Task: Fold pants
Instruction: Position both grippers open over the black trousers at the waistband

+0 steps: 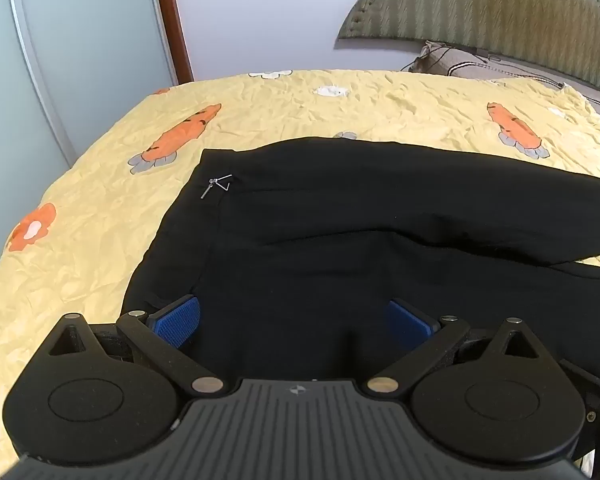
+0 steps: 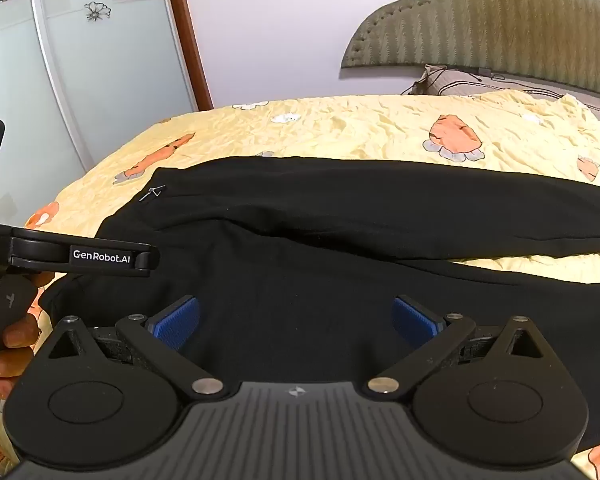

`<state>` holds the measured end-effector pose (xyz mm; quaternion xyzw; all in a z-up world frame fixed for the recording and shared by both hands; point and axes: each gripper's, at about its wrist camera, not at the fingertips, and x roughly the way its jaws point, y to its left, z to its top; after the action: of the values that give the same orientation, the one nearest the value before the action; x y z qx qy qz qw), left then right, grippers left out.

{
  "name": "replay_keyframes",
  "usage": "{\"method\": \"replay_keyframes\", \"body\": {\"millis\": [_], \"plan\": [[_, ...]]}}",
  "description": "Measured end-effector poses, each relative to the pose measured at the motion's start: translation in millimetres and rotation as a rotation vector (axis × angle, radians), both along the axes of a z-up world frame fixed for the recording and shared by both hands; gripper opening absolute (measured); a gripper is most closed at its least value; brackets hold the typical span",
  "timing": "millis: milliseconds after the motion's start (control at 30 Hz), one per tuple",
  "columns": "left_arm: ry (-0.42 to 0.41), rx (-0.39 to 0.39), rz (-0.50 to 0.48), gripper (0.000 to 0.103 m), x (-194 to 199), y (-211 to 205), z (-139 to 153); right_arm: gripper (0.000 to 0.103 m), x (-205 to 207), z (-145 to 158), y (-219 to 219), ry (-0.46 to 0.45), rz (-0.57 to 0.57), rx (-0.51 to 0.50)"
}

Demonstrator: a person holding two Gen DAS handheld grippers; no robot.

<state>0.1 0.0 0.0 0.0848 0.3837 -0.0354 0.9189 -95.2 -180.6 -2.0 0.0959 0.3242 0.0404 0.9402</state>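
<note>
Pants (image 2: 340, 240); person's hand (image 2: 4, 352) right-view only

Both grippers tilt downward, jaws spread wide with nothing pinched: the left gripper (image 1: 294, 320) and the right gripper (image 2: 296, 320). A hand (image 2: 4, 354) grips the left one's handle.

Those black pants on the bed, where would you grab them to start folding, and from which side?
Probably the waistband corner of the black pants, near the small metal charm. That edge lies flat and free on the yellow bedspread, so the open left gripper could pinch it, coming in from the left.
</note>
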Motion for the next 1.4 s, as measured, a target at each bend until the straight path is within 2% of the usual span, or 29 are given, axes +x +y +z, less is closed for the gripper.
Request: {"method": "replay_keyframes", "body": {"millis": [633, 1033, 1400], "plan": [[0.005, 0.019, 0.005, 0.101, 2.6, 1.6, -4.4, 0.103, 2.8, -3.6, 1.8, 0.001, 0.003, 0.005], [0.009, 0.022, 0.007, 0.101, 4.9, 1.7, -6.0, 0.103, 3.3, -4.2, -8.9, 0.0, -0.046, 0.016], [0.005, 0.024, 0.008, 0.101, 6.7, 4.4, -9.9, 0.103, 3.6, -2.3, 0.5, -0.032, 0.001, -0.017]]}}
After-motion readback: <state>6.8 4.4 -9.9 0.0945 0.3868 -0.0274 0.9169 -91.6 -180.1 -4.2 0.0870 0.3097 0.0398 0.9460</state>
